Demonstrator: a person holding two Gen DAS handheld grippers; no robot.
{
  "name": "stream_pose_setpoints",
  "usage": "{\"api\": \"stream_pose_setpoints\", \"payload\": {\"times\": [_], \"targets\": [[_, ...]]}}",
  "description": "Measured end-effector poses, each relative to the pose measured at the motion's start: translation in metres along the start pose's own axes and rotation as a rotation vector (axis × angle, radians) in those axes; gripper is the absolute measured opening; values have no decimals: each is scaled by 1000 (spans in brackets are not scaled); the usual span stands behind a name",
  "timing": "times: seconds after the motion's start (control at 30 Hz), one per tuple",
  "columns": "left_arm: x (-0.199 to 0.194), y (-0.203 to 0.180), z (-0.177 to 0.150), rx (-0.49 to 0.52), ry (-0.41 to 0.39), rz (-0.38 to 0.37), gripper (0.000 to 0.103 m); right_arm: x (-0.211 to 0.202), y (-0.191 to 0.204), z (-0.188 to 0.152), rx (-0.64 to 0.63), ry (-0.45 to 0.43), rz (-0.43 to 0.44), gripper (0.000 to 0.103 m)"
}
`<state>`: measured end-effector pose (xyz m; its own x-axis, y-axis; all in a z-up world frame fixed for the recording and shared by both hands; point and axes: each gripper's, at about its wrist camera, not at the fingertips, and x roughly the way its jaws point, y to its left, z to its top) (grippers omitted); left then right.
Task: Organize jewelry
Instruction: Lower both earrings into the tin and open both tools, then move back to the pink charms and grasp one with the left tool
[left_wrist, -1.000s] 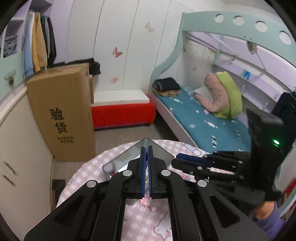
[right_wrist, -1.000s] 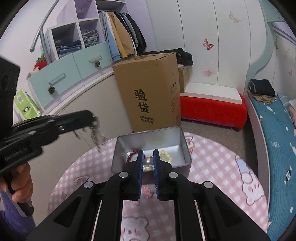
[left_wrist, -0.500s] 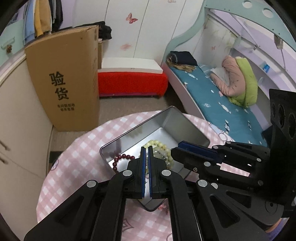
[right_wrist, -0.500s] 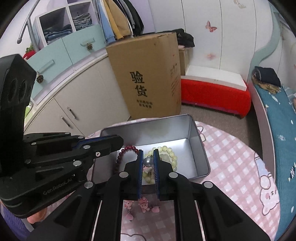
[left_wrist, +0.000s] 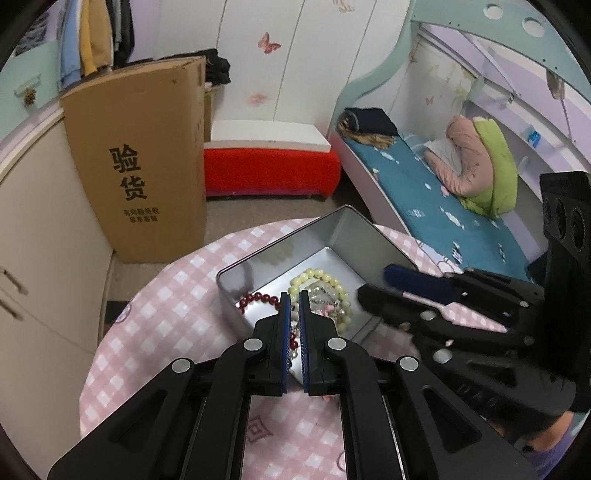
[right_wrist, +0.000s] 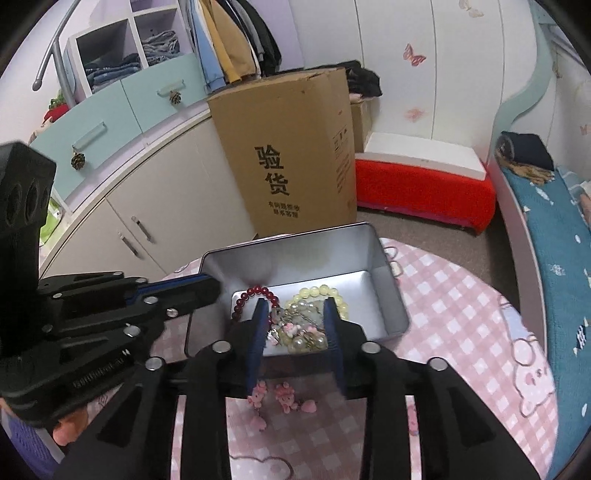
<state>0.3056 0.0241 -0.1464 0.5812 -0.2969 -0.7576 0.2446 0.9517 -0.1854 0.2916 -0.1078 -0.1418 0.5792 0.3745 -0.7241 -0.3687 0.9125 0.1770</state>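
Jewelry (right_wrist: 299, 326) is being released into the tin (right_wrist: 384, 280) by opening right fingers (right_wrist: 330, 314); left fingers (left_wrist: 284, 317), pressed together, need withdrawing.

Silver metal tin (right_wrist: 391, 291) ahead of fingers. Inside: dark red bead bracelet (right_wrist: 255, 293), pale yellow-green bead bracelet (right_wrist: 325, 291), white pearl strand (right_wrist: 303, 341) between the right fingers. Pink-white checked tablecloth (right_wrist: 454, 314) with pink bear prints. Black grippers, blue pads (left_wrist: 284, 332). Brown cardboard box (right_wrist: 291, 155), black print, beyond the fingers.
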Motion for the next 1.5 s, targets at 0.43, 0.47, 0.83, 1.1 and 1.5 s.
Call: {"api": "stream_pose_setpoints", "payload": {"times": [0.43, 0.47, 0.83, 1.1, 1.5], "targets": [[-28, -34, -65, -76, -88, 99, 61, -33, -35, -55, 65, 4, -29, 40], [-25, -39, -72, -84, -80, 112, 61, -32, -37, -60, 67, 10, -34, 40], [26, -56, -97, -113, 26, 216, 61, -28, -53, -85, 99, 51, -20, 40], [42, -69, -90, -26, 47, 300, 39, -22, -55, -87, 100, 60, -8, 40], [30, -59, -102, 37, 44, 187, 12, -6, -33, -76, 31, 84, 17, 40]]}}
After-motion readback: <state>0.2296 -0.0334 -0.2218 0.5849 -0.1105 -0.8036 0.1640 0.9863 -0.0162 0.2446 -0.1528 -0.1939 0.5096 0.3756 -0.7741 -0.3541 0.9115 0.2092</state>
